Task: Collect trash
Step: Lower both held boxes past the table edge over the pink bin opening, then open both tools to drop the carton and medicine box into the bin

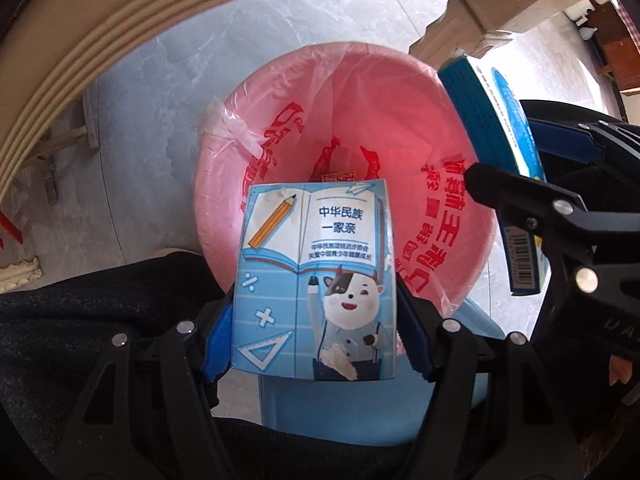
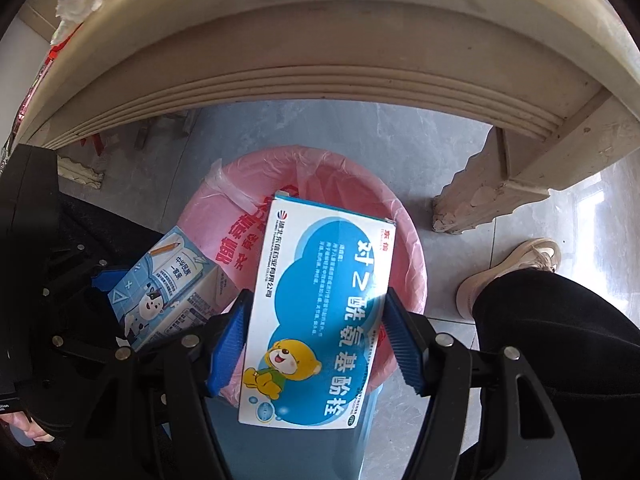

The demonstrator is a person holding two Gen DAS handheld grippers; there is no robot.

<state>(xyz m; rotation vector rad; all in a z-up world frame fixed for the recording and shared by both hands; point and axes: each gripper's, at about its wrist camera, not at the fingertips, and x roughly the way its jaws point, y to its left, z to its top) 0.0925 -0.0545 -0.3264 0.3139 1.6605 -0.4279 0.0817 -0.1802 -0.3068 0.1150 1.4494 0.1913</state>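
Blue ribbed pads of the left claw point(image 1: 316, 332) press on both long sides of a milk carton point(image 1: 316, 280) printed with a cartoon cow, so this claw is partly closed around the carton and holds it upright-on over the near rim of the bin point(image 1: 472, 364). On the other hand, the right claw point(image 2: 316, 340) has its pads against the two long edges of a flat medicine box point(image 2: 320, 312) with a yellow bear on it, likewise half closed and gripping, and that box hangs over the mouth of the same bin, lined with a pink bag point(image 2: 240, 200) bearing red print. Both pieces of trash are thus above or just at the opening, under the curved edge of a cream counter point(image 2: 304, 40), with a person's dark trouser leg and pale shoe point(image 2: 516, 268) to one side on the grey floor. To do the drop well, I judge each claw should be brought fully over the open middle of the bag before letting go, since the carton sits close to the near rim and could tip outside. Opening the pads wide and cleanly, one after the other, would keep the two items from knocking together, and the loose bag edge should not be snagged.
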